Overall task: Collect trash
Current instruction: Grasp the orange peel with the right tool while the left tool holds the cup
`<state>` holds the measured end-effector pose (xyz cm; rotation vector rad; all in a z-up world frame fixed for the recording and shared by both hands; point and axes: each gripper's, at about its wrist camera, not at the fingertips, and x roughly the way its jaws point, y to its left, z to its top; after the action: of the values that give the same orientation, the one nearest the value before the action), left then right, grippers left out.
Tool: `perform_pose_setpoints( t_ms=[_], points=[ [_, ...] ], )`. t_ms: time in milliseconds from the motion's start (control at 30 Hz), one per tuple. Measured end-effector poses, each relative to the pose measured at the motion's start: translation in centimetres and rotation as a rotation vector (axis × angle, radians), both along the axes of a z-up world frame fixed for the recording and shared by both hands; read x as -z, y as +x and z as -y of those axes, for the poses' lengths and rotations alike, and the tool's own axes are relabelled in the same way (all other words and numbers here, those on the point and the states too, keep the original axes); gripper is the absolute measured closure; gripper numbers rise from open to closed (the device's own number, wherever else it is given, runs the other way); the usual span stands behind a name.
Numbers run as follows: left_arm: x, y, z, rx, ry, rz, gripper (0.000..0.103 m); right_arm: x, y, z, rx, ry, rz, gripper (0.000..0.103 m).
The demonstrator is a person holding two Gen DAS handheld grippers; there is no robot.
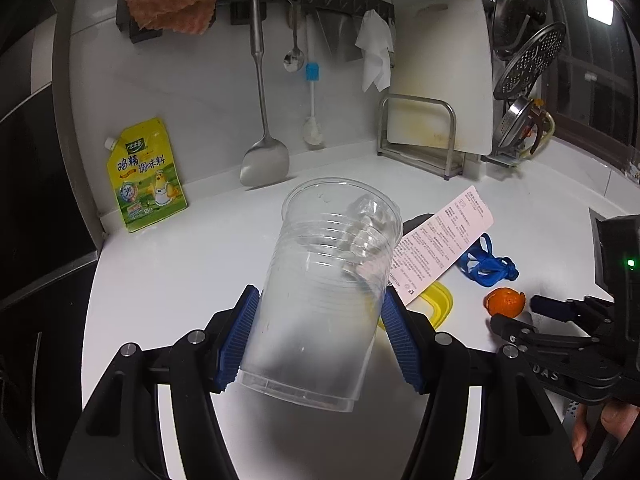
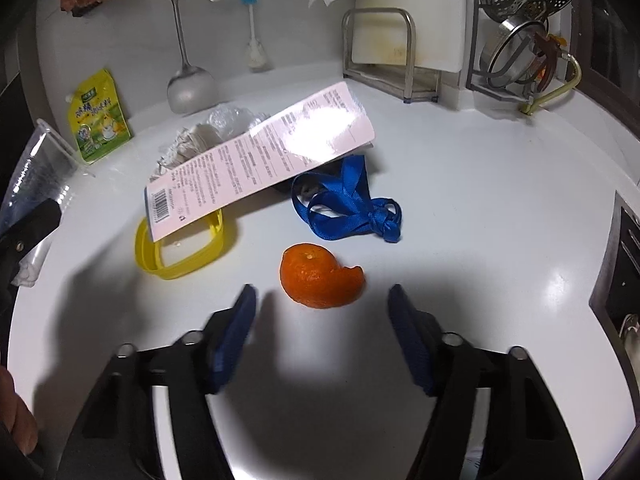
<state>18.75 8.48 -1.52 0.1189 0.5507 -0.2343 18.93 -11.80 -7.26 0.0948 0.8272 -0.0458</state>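
Clear plastic cup (image 1: pixel 324 292), tilted, sits pinched in your left gripper (image 1: pixel 320 320) above the white desk (image 2: pixel 480 200). Your right gripper (image 2: pixel 320 300) has its jaws spread just short of the orange peel (image 2: pixel 320 276); blue ribbon (image 2: pixel 348 204), pink leaflet (image 2: pixel 260 160) and yellow ring (image 2: pixel 176 252) crowd behind.

Peel (image 2: pixel 320 278) on the counter (image 2: pixel 480 240) just ahead of my right hand-held gripper (image 2: pixel 322 300). Ribbon (image 2: pixel 352 204) behind it, ring (image 2: pixel 180 248) to its left, card (image 2: pixel 260 160) lying over the ring. Pouch (image 2: pixel 100 118) far left against the wall.
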Motion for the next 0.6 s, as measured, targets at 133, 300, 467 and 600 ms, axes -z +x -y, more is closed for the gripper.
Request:
perform_pose_setpoints(
  t_ms=[133,300,467,600],
  points=[
    [0.1,-0.1,0.3,0.003,0.005,0.004,0.042,0.0,0.5,-0.4,-0.004,-0.024,0.003,0.051],
    [0.1,-0.2,0.3,0.0,0.008,0.007,0.042,0.0,0.4,-0.5,-0.018,-0.032,0.014,0.078],
    [0.1,0.0,0.1,-0.003,-0.01,-0.002,0.042,-0.1,-0.7,-0.2,-0.026,0.0,0.033,0.081],
    [0.3,0.2,-0.1,0.013,-0.029,-0.021,0.042,-0.5,-2.0,-0.2,-0.039,0.007,0.045,0.082]
  ],
)
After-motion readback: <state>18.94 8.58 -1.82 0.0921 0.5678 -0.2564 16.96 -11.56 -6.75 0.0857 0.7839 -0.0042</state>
